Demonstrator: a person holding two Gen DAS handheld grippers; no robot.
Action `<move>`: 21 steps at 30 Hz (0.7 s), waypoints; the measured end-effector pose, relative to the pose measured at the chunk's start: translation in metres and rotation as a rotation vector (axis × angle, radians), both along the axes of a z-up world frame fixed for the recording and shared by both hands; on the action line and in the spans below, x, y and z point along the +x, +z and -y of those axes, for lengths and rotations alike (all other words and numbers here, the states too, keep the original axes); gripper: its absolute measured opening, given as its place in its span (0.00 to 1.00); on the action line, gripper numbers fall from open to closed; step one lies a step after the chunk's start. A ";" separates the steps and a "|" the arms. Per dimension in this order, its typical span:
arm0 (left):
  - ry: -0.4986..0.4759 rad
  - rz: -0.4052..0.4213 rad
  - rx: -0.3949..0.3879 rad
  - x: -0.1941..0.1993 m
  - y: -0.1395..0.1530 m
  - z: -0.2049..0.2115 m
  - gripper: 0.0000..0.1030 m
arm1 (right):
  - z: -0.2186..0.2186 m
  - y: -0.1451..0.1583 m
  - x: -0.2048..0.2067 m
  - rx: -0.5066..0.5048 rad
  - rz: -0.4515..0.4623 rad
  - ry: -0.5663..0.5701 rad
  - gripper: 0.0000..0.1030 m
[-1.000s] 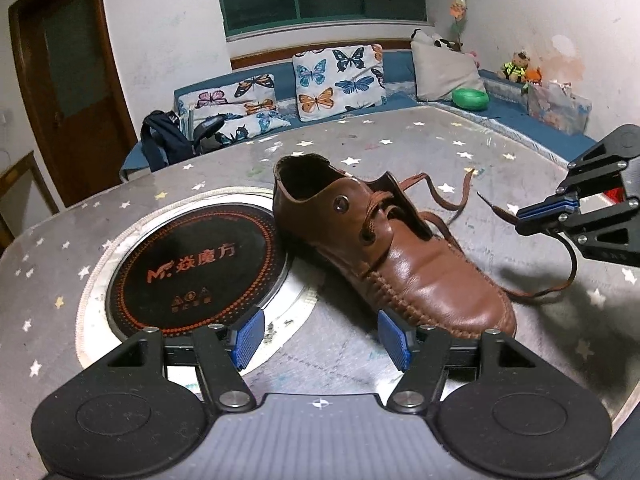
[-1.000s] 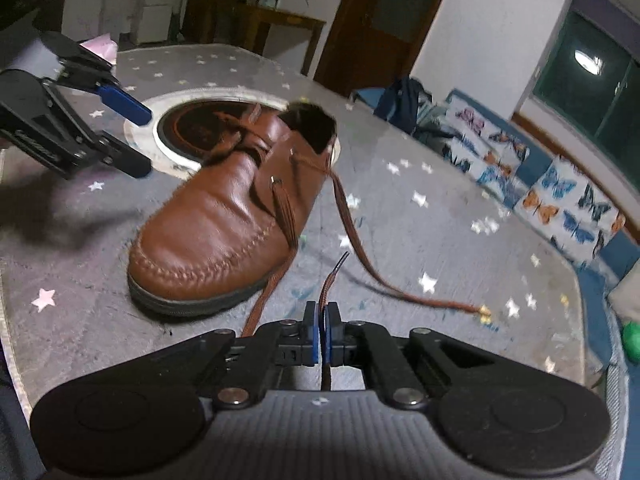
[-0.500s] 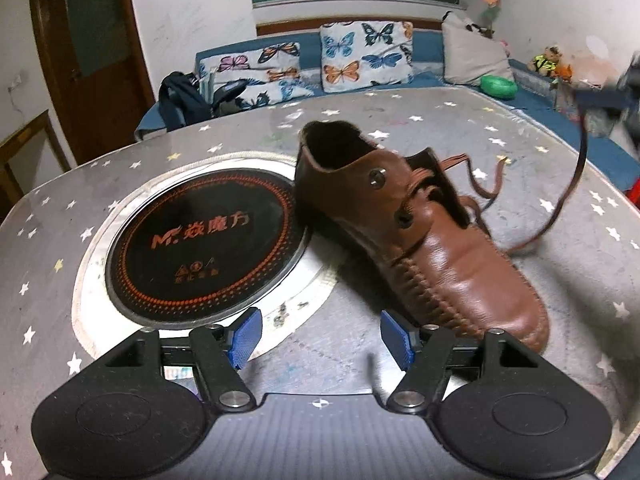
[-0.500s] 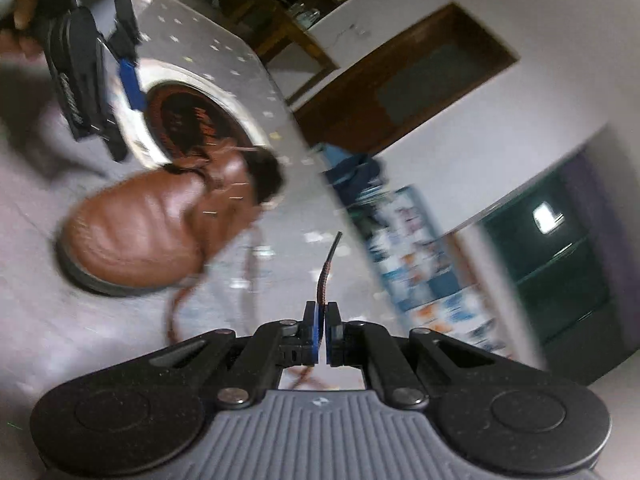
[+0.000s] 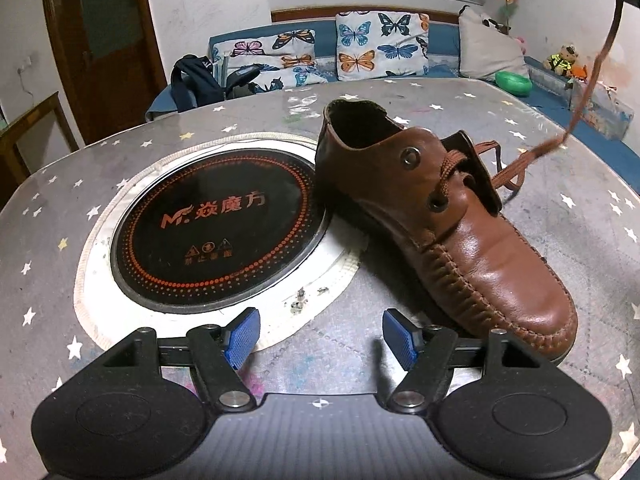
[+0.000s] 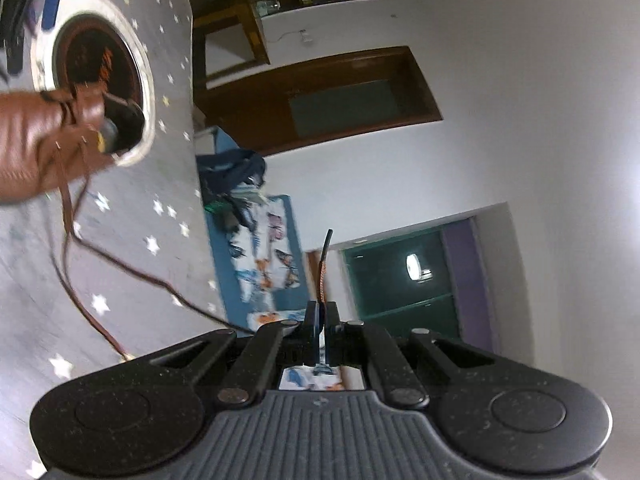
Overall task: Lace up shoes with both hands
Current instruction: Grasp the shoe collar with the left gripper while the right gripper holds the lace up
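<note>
Black glass of a round hob (image 5: 216, 224) sits set into the star-speckled counter (image 5: 560, 216) on the left, ringed in white. Just in front of it hovers the left claw (image 5: 320, 334), its blue pads (image 5: 242, 332) standing well apart with nothing but bare counter between them; they have just been widening a little. To the right of the hob lies the brown leather shoe (image 5: 452, 220), heel against the hob's rim and toe pointing toward the near right, tongue flipped up. From its eyelets a brown lace (image 5: 592, 76) climbs slack up to the top right corner. Over there the right claw (image 6: 320, 320) is clamped tight on that lace's end (image 6: 322, 272), whose dark tip pokes out past the pads, and its own view of the room is rolled sideways
</note>
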State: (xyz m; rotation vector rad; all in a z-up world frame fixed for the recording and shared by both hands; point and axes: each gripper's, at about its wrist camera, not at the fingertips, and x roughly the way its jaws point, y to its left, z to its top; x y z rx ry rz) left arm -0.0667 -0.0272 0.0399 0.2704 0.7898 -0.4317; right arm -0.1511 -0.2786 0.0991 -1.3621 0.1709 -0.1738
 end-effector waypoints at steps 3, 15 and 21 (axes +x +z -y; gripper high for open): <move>0.007 -0.002 -0.001 0.001 0.001 -0.002 0.69 | 0.006 -0.001 0.004 -0.041 0.033 -0.025 0.01; 0.019 -0.010 -0.001 0.006 -0.006 -0.001 0.69 | 0.025 0.000 0.019 -0.059 0.101 -0.103 0.01; 0.029 -0.006 -0.009 0.008 -0.002 -0.001 0.71 | 0.021 -0.005 0.018 -0.048 0.077 -0.078 0.01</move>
